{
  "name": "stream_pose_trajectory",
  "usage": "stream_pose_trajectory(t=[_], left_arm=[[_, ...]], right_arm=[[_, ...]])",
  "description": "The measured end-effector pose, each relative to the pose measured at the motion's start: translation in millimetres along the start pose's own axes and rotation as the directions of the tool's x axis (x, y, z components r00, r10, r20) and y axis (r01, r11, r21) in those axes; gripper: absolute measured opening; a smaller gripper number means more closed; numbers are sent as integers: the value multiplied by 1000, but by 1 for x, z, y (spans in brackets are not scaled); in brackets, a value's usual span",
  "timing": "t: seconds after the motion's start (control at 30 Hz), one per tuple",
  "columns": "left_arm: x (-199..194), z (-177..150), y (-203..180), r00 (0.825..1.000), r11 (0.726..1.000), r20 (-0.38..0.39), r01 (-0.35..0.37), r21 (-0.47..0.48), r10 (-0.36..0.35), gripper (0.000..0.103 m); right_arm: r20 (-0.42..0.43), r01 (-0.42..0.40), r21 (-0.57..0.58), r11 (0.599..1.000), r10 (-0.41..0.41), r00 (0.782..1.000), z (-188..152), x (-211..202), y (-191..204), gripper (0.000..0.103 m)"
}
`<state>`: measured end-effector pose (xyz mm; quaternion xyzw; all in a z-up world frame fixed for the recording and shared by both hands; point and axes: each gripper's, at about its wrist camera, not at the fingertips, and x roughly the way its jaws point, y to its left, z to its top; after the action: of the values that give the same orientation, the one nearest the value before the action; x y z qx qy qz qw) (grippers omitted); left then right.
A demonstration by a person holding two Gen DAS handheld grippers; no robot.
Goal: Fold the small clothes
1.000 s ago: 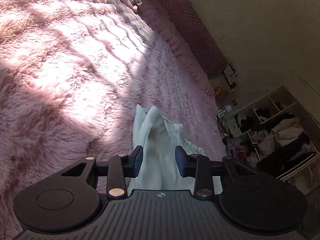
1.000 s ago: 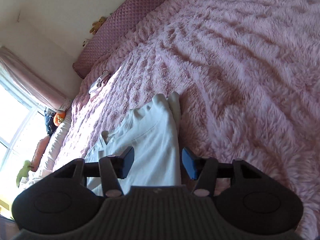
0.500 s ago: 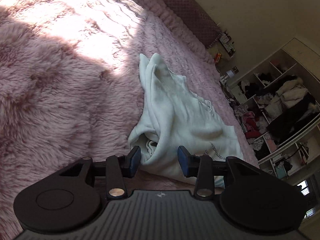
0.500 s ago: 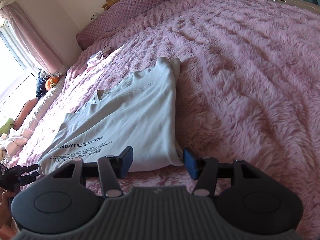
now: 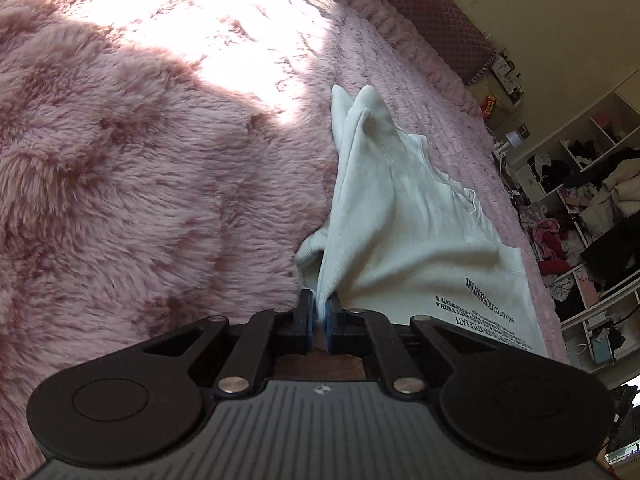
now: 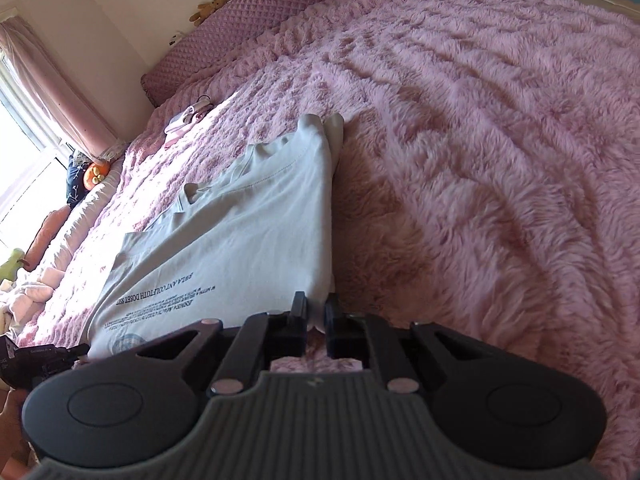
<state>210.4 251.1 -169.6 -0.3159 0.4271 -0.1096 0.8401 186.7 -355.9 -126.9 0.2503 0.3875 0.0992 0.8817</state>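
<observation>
White cotton T-shirt (image 5: pixel 404 216) with black printed lettering lies partly folded on the shaggy pink fleece blanket (image 5: pixel 140 184) covering the bed. The left gripper (image 5: pixel 321 312) pinches the near left hem corner, cloth bunched between its blue pads; the right gripper (image 6: pixel 316 312) pinches the near right corner (image 6: pixel 318 300) along the shirt's straight folded edge. Both have just clamped together on the fabric. Wide bare blanket spreads to the shirt's right; cluttered white shelves (image 5: pixel 580 184) stand past the bed's edge.
</observation>
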Motion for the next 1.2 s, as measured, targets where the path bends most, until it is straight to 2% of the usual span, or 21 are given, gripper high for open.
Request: stream_pose_trajectory(t=[0.03, 0.07, 0.1, 0.13, 0.17, 0.2, 0.27, 0.4, 0.53, 0.57, 0.63, 0.7, 0.83, 0.9, 0.97, 1.0, 1.07, 1.13, 1.2], left_arm=[[4, 1, 3, 1000, 1000, -3, 9, -12, -9, 7], [4, 3, 3, 1000, 1000, 1, 10, -14, -10, 14], [3, 5, 4, 1000, 1000, -3, 8, -15, -8, 16], [1, 7, 4, 1000, 1000, -10, 17, -13, -17, 17], [-2, 9, 3, 1000, 1000, -13, 16, -1, -16, 21], [-6, 13, 0, 1000, 1000, -17, 3, 20, -3, 30], [-15, 21, -7, 1000, 998, -6, -15, 57, 16, 36], [-21, 49, -29, 994, 986, 89, -73, 151, 60, 40], [3, 79, -53, 980, 974, 190, -95, 208, 54, 40], [12, 83, -62, 974, 962, 217, -123, 244, 69, 43], [38, 94, -84, 958, 919, 262, -206, 336, 119, 44], [63, 100, -101, 945, 875, 276, -279, 396, 176, 52], [104, 100, -123, 925, 785, 254, -374, 494, 281, 53], [114, 97, -128, 918, 757, 253, -395, 520, 305, 53], [120, 94, -131, 926, 750, 240, -378, 543, 293, 50], [120, 92, -132, 927, 748, 243, -374, 548, 286, 47], [119, 90, -135, 926, 738, 252, -375, 560, 280, 17], [116, 88, -137, 925, 727, 265, -378, 573, 272, 13], [113, 87, -141, 916, 708, 305, -397, 584, 262, 11]], right_arm=[[-18, 7, 18, 1000, -7, 1000, -4, 6, -5, 3], [-21, 10, 37, 999, -10, 1000, -8, 11, -9, 3], [-19, 6, 53, 999, -5, 1000, -11, 13, -11, 5], [-19, 1, 63, 998, 1, 1000, -11, 13, -12, 8], [-13, 3, 71, 997, -2, 1000, -12, 12, -13, 10], [-6, -1, 65, 998, 1, 1000, -12, 9, -12, 15], [2, 0, 37, 999, 0, 1000, -8, 3, -7, 22], [100, 0, -73, 997, 8, 995, 15, -7, 11, 38], [169, 36, -164, 986, -8, 986, 49, 17, 31, 40], [182, 46, -181, 982, -12, 983, 60, 28, 36, 40], [200, 74, -212, 974, -31, 979, 78, 48, 43, 46], [211, 107, -234, 966, -58, 976, 94, 69, 46, 48], [203, 156, -240, 958, -108, 973, 116, 103, 47, 48], [202, 158, -237, 958, -110, 973, 121, 111, 45, 48], [204, 163, -242, 956, -114, 972, 124, 118, 45, 48], [206, 165, -244, 956, -115, 972, 124, 122, 46, 48], [208, 166, -248, 955, -115, 971, 124, 126, 47, 48], [212, 169, -254, 952, -115, 970, 125, 131, 49, 49], [221, 168, -268, 949, -109, 969, 125, 136, 51, 51]])
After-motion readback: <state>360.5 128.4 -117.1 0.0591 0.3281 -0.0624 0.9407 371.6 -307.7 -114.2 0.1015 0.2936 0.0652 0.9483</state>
